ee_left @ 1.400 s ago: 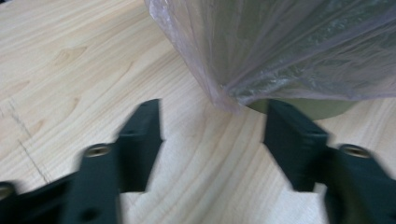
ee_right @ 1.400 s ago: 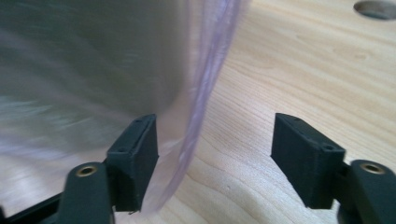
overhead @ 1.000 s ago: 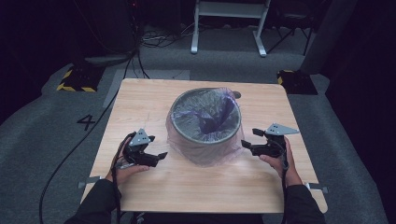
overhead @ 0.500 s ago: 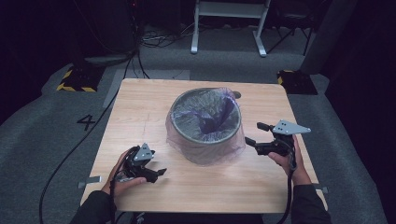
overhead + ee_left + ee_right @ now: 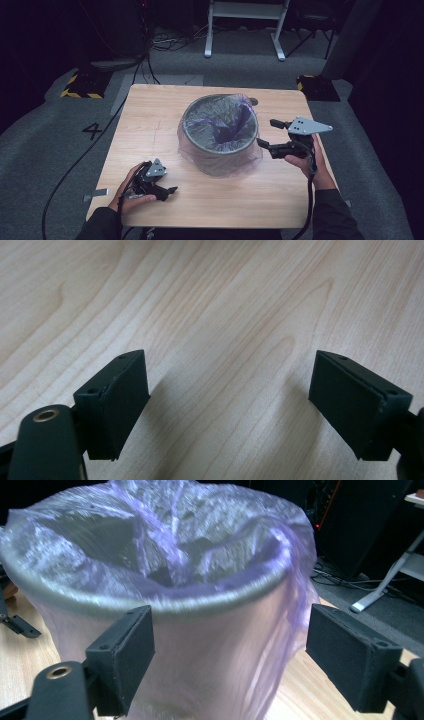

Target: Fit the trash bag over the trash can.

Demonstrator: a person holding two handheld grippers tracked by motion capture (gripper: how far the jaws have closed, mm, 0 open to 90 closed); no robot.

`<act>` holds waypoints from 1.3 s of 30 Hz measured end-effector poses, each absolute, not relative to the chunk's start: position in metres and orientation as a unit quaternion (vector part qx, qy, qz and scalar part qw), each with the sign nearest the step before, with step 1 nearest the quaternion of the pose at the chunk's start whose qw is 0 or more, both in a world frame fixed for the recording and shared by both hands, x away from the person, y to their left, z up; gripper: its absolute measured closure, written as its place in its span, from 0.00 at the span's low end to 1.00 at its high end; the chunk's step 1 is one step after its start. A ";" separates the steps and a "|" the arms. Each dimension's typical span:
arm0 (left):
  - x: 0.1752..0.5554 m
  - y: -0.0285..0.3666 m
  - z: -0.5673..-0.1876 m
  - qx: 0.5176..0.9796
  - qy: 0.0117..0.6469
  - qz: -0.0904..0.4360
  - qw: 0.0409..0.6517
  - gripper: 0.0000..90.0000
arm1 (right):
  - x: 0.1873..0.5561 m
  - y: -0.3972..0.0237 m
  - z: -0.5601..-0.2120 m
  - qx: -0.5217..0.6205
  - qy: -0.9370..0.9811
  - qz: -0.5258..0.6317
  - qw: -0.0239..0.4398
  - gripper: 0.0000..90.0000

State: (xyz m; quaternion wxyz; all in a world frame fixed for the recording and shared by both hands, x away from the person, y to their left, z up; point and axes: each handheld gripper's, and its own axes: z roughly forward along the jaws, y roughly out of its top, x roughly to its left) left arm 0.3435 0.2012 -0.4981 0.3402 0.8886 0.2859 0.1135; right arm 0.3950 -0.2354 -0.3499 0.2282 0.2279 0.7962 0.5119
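One round grey waste bin [image 5: 220, 127] on table. One thin translucent purple plastic liner bag [image 5: 235, 162] fitted over bin rim. One light wooden square table [image 5: 150, 120]. Two black two-jaw handheld grippers: left gripper [image 5: 167, 192], right gripper [image 5: 267, 134]. Two hands: left hand [image 5: 131, 195], right hand [image 5: 306, 159]. Two yellow-and-black striped floor blocks: one at left [image 5: 80, 86], one at right [image 5: 314, 86]. One white painted numeral "4" [image 5: 92, 131] on grey carpet.
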 end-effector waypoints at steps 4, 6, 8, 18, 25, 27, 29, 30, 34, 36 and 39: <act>0.344 0.202 -0.499 0.887 0.287 0.108 0.346 0.17 | 0.396 -0.227 -0.340 0.213 0.802 0.514 0.219 0.24; 0.344 0.203 -0.501 0.885 0.286 0.107 0.351 0.17 | 0.396 -0.223 -0.334 0.210 0.801 0.515 0.222 0.24; 0.344 0.204 -0.503 0.881 0.285 0.110 0.360 0.15 | 0.398 -0.219 -0.328 0.208 0.800 0.518 0.220 0.23; 0.345 0.205 -0.504 0.880 0.279 0.109 0.368 0.14 | 0.413 -0.188 -0.313 0.193 0.806 0.517 0.215 0.26; 0.345 0.204 -0.504 0.881 0.277 0.108 0.368 0.14 | 0.423 -0.172 -0.311 0.201 0.810 0.510 0.211 0.26; 0.345 0.204 -0.504 0.881 0.277 0.108 0.368 0.14 | 0.425 -0.168 -0.310 0.197 0.810 0.512 0.208 0.25; 0.345 0.203 -0.504 0.881 0.277 0.108 0.368 0.14 | 0.426 -0.164 -0.309 0.185 0.808 0.521 0.203 0.25; 0.345 0.203 -0.504 0.881 0.277 0.108 0.368 0.14 | 0.426 -0.162 -0.309 0.178 0.807 0.525 0.203 0.25; 0.345 0.203 -0.504 0.881 0.276 0.108 0.368 0.14 | 0.429 -0.152 -0.309 0.167 0.815 0.518 0.201 0.26; 0.345 0.203 -0.504 0.881 0.276 0.108 0.368 0.14 | 0.432 -0.147 -0.310 0.169 0.822 0.504 0.206 0.26; 0.345 0.203 -0.504 0.881 0.276 0.109 0.368 0.14 | 0.436 -0.142 -0.314 0.170 0.830 0.491 0.204 0.26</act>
